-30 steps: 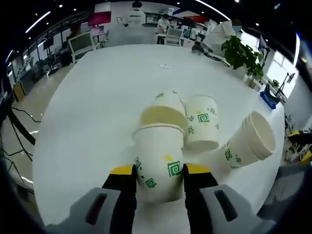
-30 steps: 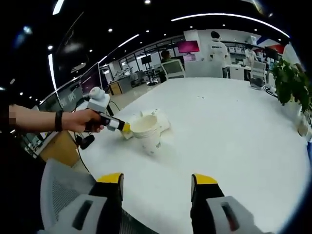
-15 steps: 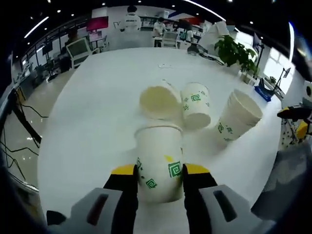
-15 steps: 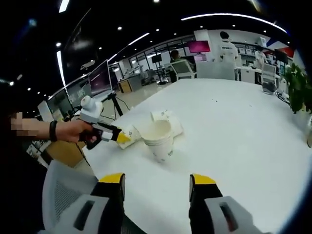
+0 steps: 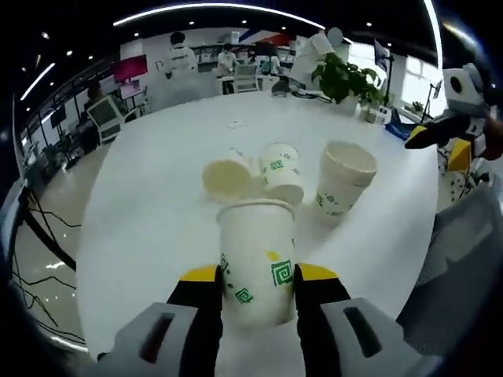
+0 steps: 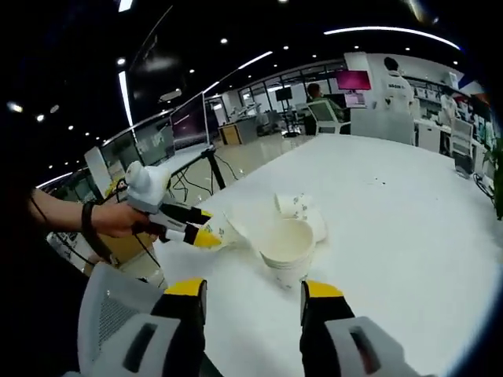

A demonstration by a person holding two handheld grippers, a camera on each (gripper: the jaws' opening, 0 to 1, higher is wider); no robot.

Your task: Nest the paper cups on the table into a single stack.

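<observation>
White paper cup [image 5: 255, 263] with green squares sits squeezed between the left gripper [image 5: 255, 294] jaws, above the white table [image 5: 149, 212] | upright cup [image 5: 343, 184] and two tipped cups [image 5: 251, 174] stand on the table beyond it | right gripper [image 6: 253, 310] jaws spread apart, holding nothing, near the upright cup.

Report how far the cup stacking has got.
Done: nothing is nested yet. In hand: the left tool grips one paper cup; the right tool is open and empty. Left: an upright cup and two tipped cups on the table.
</observation>
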